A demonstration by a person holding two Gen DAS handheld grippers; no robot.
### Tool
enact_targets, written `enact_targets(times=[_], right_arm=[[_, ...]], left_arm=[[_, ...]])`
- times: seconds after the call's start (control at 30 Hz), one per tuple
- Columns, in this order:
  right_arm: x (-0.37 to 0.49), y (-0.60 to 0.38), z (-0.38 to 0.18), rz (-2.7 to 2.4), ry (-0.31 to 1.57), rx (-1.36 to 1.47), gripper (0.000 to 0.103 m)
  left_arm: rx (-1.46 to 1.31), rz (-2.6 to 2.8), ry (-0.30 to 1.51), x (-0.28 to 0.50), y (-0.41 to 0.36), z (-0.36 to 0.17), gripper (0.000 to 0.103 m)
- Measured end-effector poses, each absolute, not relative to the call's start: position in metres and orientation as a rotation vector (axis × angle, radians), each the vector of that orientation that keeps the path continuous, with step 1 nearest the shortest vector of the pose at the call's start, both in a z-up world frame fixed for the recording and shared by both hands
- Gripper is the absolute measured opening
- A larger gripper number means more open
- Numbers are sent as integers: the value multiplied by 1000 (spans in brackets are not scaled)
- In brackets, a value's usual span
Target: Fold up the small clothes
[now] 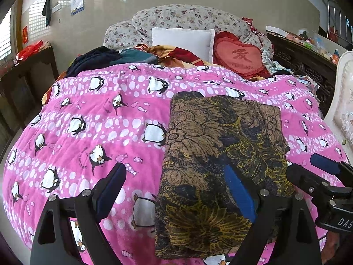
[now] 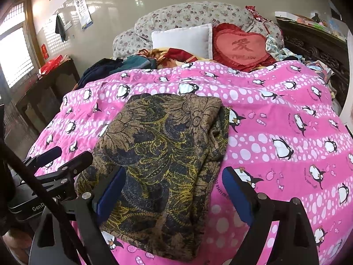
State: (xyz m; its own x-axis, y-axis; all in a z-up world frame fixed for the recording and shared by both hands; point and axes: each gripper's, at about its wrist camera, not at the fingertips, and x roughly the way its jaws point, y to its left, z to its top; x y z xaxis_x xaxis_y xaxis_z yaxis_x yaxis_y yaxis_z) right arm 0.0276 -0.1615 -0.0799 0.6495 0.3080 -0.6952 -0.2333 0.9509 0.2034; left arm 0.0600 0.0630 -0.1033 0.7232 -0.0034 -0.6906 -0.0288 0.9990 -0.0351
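A brown garment with dark blue and yellow flower print (image 1: 218, 165) lies folded into a long rectangle on the pink penguin blanket (image 1: 99, 121). My left gripper (image 1: 176, 183) hovers open over its left edge, with nothing between the blue pads. In the right wrist view the same garment (image 2: 163, 154) fills the middle, and my right gripper (image 2: 174, 187) stands open above its near right part, holding nothing. The right gripper (image 1: 308, 170) shows at the right of the left wrist view; the left gripper (image 2: 66, 156) shows at the left of the right wrist view.
Behind the blanket (image 2: 286, 114) lie a white pillow (image 1: 183, 42), a red heart cushion (image 1: 239, 58), a floral quilt (image 1: 187, 17) and a heap of dark clothes (image 1: 97, 60). A dark wooden cabinet (image 1: 28, 77) stands left, a carved headboard (image 1: 304, 66) right.
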Motion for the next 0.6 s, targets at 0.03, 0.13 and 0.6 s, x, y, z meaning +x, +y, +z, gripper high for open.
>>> enact_targets(times=[0.03,0.13,0.6], right_arm=[[28,-162,-80,310,808,100,92],[29,-161,-82,310,810,99,92],[31,-163,-87,313,827,107,92]], left_arm=[[-43,13,763,61,63,-104,90],[-42,10,766,62,64,-105,90],[-36,7,776,64,64,-110,90]])
